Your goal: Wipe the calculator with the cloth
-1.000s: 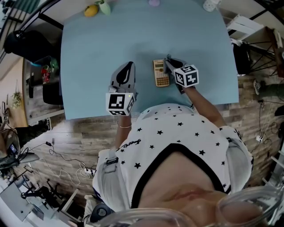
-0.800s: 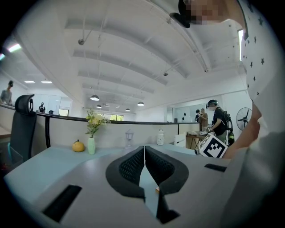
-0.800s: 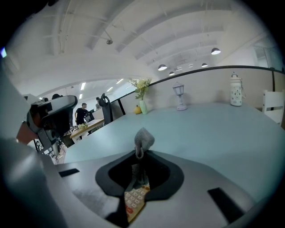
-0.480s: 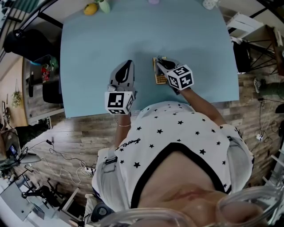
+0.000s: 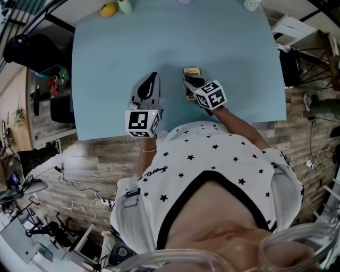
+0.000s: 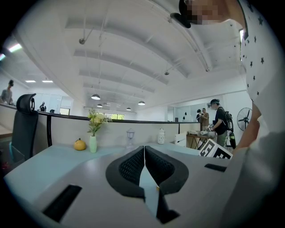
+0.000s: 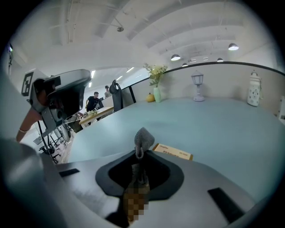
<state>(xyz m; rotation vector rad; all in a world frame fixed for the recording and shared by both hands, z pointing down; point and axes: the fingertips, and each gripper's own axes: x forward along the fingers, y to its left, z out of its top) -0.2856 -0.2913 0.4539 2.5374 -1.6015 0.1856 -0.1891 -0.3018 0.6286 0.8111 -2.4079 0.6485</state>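
A gold-coloured calculator (image 5: 192, 70) lies flat on the light blue table (image 5: 106, 64), and only its far end shows from under my right gripper (image 5: 187, 81). That gripper is shut on a grey cloth (image 7: 143, 139), a fold of which sticks up past the fingertips. In the right gripper view the calculator (image 7: 173, 152) lies just beyond the right gripper (image 7: 141, 155), close under the cloth. My left gripper (image 5: 153, 77) rests on the table left of the calculator. In its own view the left gripper (image 6: 144, 149) is shut with nothing between the pads.
Along the table's far edge stand a yellow gourd (image 5: 109, 11), a green vase (image 5: 125, 7), a small lamp (image 5: 184, 2) and a white jar (image 5: 252, 5). A black chair (image 5: 29, 53) stands off the left side. The near table edge runs just below both grippers.
My right gripper with the cloth has moved left from beside the calculator to over it, covering most of it. The left gripper has stayed in place.
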